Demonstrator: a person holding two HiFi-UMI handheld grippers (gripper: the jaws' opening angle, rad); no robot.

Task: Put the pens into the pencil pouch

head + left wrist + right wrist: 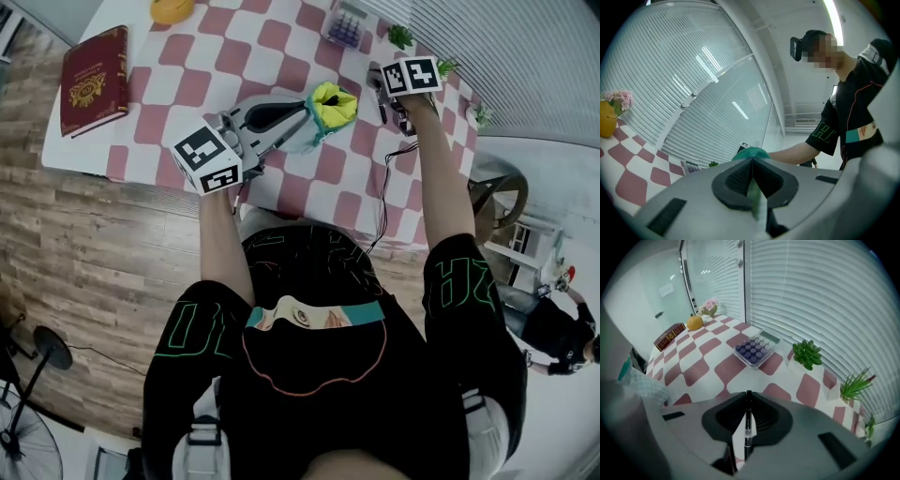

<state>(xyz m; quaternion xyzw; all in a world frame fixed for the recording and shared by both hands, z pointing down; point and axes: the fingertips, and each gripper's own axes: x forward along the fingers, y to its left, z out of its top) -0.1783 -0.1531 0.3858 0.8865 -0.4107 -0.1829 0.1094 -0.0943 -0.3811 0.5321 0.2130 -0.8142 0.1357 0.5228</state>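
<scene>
Right gripper view shows the right gripper (747,420) pinching one slim black pen (748,427) between its pads, near the right edge of the table (698,350). The pen looks light, stiff and slick, so mid-barrel seems the sound place to hold it. The left gripper (752,178) is clamped on a fold of the one pencil pouch (330,105) — soft, floppy, best held by its rim — above the table's middle, mouth open. Farther off lie one calculator (754,350) and one book (669,336).
</scene>
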